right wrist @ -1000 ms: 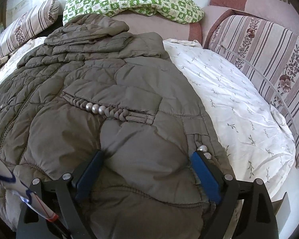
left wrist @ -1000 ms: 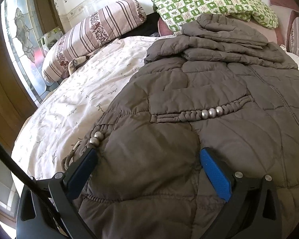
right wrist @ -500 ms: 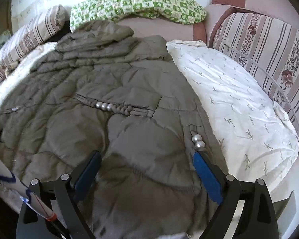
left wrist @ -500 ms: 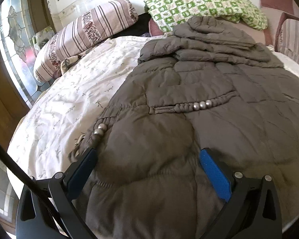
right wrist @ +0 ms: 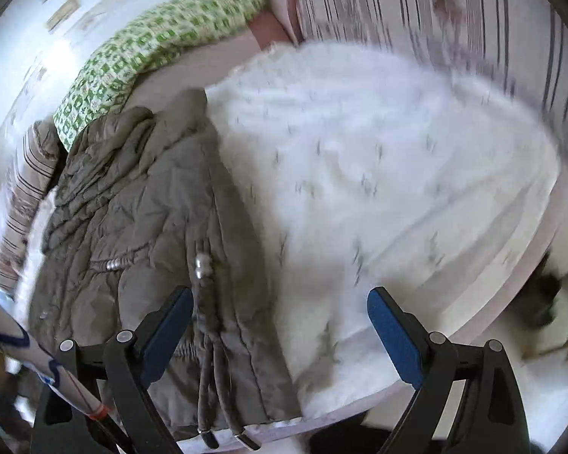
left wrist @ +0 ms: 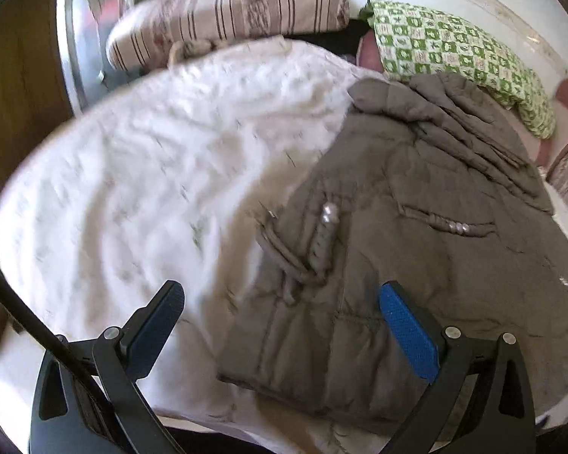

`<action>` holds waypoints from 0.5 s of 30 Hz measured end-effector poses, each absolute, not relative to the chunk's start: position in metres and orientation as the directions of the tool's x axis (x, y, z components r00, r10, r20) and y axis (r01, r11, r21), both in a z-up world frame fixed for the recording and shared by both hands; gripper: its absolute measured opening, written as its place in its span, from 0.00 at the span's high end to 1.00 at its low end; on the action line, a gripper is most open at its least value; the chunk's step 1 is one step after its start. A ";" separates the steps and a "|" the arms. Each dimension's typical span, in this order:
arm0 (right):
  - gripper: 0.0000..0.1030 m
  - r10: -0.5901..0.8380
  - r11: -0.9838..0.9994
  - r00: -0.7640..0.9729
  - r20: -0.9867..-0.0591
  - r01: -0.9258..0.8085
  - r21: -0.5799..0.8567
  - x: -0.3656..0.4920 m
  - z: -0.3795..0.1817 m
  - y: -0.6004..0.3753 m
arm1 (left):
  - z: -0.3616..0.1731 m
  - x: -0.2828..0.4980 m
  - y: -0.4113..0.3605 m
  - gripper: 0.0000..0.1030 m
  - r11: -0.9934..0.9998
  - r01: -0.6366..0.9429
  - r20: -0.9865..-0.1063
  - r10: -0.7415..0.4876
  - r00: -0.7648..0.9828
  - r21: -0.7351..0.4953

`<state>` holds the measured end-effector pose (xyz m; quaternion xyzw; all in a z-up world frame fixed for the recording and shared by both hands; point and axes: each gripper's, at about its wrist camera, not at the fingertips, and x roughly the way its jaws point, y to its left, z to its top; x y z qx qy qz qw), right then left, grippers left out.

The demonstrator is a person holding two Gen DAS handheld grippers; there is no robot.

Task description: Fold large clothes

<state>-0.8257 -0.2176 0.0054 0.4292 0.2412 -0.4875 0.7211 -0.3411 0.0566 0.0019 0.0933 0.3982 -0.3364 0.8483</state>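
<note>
The brown quilted coat [left wrist: 416,204] lies spread flat on the bed [left wrist: 140,174], its hood end bunched toward a green checked pillow [left wrist: 450,49]; drawcords with silver beads [right wrist: 202,263] run along its edges; the left gripper [left wrist: 280,325] hangs over the coat's hem corner, fingers spread and empty; the right gripper [right wrist: 280,325] likewise stands wide apart, holding nothing, over the opposite edge where coat meets the white sheet; striped cushions [left wrist: 227,15] ring the bed.

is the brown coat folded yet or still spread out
Mostly spread: the coat lies flat along the bed, body and both beaded pockets showing; only its top looks bunched.
</note>
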 end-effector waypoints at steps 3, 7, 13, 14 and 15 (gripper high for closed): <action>0.07 -0.471 0.174 0.438 -0.766 0.897 0.406 -0.819 0.001 -0.213 | -0.007 -0.344 0.056 0.00 0.729 0.656 -0.759 -0.536 0.369 -0.196; 0.08 -0.415 0.251 0.517 -0.748 0.856 0.452 -0.801 0.000 -0.199 | -0.008 -0.359 0.052 0.00 0.699 0.685 -0.756 -0.557 0.344 -0.204; 0.33 -0.440 0.335 0.518 -0.733 0.853 0.401 -0.782 0.005 -0.173 | -0.006 -0.387 0.046 0.00 0.636 0.750 -0.736 -0.594 0.325 -0.182; 0.33 -0.445 0.342 0.515 -0.733 0.854 0.392 -0.781 0.005 -0.172 | -0.005 -0.391 0.045 0.00 0.630 0.758 -0.731 -0.595 0.335 -0.166; 0.33 -0.445 0.340 0.510 -0.736 0.857 0.388 -0.781 0.005 -0.174 | -0.004 -0.395 0.042 0.00 0.626 0.767 -0.727 -0.591 0.350 -0.140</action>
